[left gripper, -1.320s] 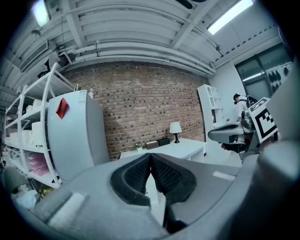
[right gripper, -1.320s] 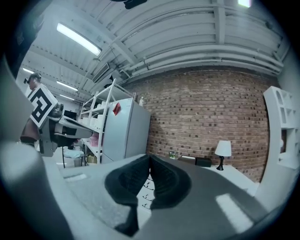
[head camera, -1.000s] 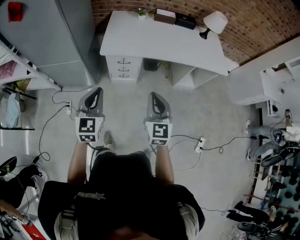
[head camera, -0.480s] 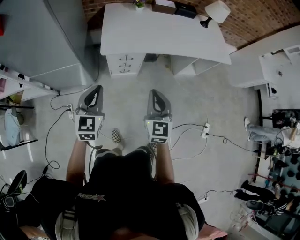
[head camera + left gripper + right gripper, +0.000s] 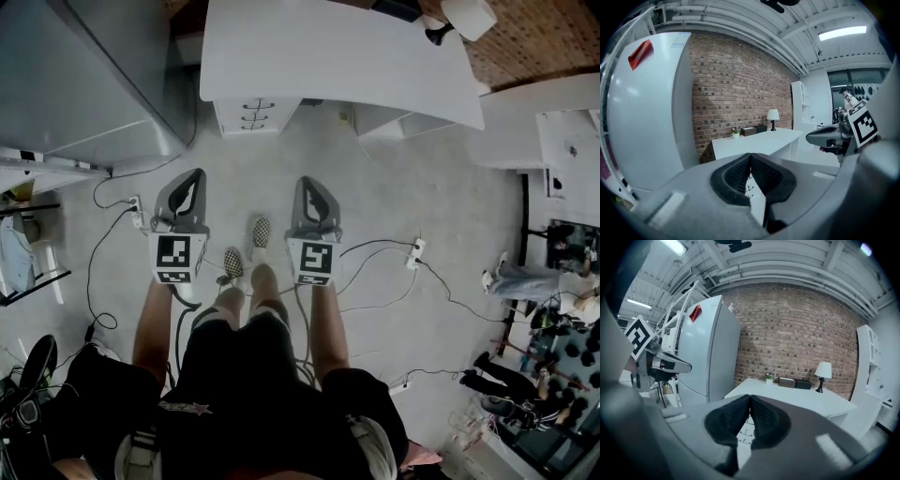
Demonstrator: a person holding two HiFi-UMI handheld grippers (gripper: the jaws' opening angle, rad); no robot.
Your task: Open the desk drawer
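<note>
A white desk [image 5: 328,56] stands against the brick wall, several steps ahead of me. Its drawer stack [image 5: 251,114] with three dark handles sits under the desk's left end. Both grippers are held out side by side over the floor, well short of the desk. The left gripper [image 5: 192,176] is shut and empty, its pads touching [image 5: 750,157]. My right gripper [image 5: 312,180] is shut and empty too [image 5: 750,398]. Below each gripper's closed tips a strip of the drawer fronts [image 5: 751,187] [image 5: 746,430] shows.
A tall grey fridge [image 5: 84,75] stands left of the desk. A lamp [image 5: 466,17] is on the desk's right end. A power strip [image 5: 415,251] and cables trail over the floor at the right; white shelving [image 5: 562,141] stands further right.
The person has walked forward, so the desk and fridge sit nearer and higher in the head view. Both grippers stayed side by side and shut.
</note>
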